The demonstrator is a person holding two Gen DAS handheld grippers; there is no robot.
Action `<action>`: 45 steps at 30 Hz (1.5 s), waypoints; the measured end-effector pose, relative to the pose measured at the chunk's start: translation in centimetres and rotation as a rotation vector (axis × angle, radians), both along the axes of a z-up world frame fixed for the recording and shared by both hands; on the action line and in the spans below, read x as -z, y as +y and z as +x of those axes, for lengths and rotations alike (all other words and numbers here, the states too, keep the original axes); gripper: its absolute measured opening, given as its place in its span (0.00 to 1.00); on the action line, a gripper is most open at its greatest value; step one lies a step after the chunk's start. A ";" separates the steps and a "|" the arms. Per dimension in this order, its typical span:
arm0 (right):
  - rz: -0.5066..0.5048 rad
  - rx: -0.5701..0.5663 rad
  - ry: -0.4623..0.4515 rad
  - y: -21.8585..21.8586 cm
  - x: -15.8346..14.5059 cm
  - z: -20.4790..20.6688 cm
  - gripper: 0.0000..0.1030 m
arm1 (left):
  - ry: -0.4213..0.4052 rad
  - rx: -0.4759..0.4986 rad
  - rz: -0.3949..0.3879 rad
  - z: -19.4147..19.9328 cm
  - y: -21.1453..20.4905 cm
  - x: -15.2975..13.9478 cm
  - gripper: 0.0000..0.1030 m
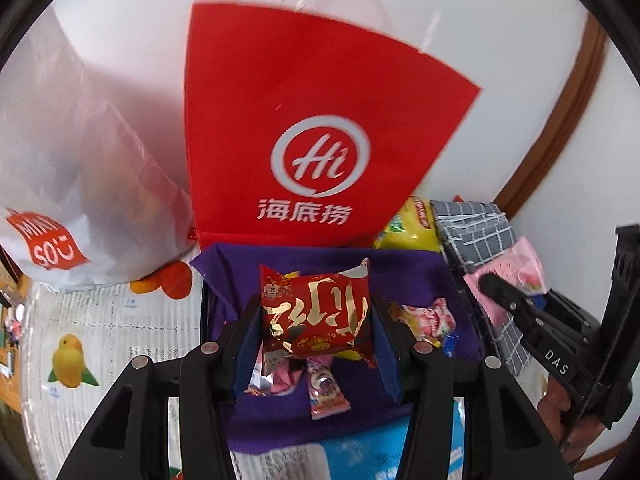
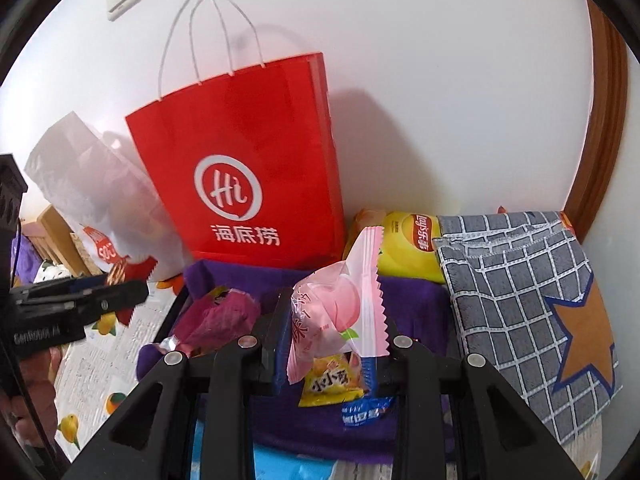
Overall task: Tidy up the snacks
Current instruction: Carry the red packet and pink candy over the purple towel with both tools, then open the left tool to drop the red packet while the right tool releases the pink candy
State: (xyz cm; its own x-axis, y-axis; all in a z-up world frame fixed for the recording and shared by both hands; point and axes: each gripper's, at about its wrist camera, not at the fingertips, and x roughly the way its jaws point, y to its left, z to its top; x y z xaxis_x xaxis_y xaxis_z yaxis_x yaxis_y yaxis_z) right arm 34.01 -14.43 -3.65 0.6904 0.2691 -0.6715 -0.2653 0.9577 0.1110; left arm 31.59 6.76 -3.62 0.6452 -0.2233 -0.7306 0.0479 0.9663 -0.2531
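My left gripper [image 1: 316, 322] is shut on a red snack packet with gold characters [image 1: 316, 312], held above a purple cloth-lined tray [image 1: 408, 272] with several small wrapped sweets in it. My right gripper [image 2: 330, 334] is shut on a pink peach-print packet [image 2: 340, 312] over the same tray [image 2: 412, 300]. The right gripper and its pink packet [image 1: 516, 280] show at the right edge of the left wrist view. In the right wrist view, the left gripper [image 2: 132, 292] appears at the left with the red packet [image 2: 132, 276] partly hidden behind it.
A red paper bag with white handles [image 2: 240, 168] stands against the wall behind the tray. A white plastic bag [image 2: 92, 196] leans to its left. A yellow chip bag [image 2: 408, 248] and a grey checked fabric bin [image 2: 520, 300] sit at the right. The fruit-print tablecloth [image 1: 100, 332] lies at the left.
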 end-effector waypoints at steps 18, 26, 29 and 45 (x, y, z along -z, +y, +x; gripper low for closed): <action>-0.073 -0.005 0.184 -0.6 6.8 4.2 0.29 | 0.128 0.129 -0.005 1.7 -3.1 3.7 0.47; -0.100 -0.006 0.230 -0.3 8.4 5.0 0.29 | 0.173 0.156 0.026 1.9 -4.1 4.8 0.47; -0.107 -0.010 0.240 -0.2 8.7 5.1 0.29 | 0.178 0.144 0.041 2.1 -4.2 4.9 0.47; -0.102 -0.017 0.272 -0.1 9.2 5.6 0.38 | 0.204 0.140 0.059 2.7 -5.0 5.7 0.51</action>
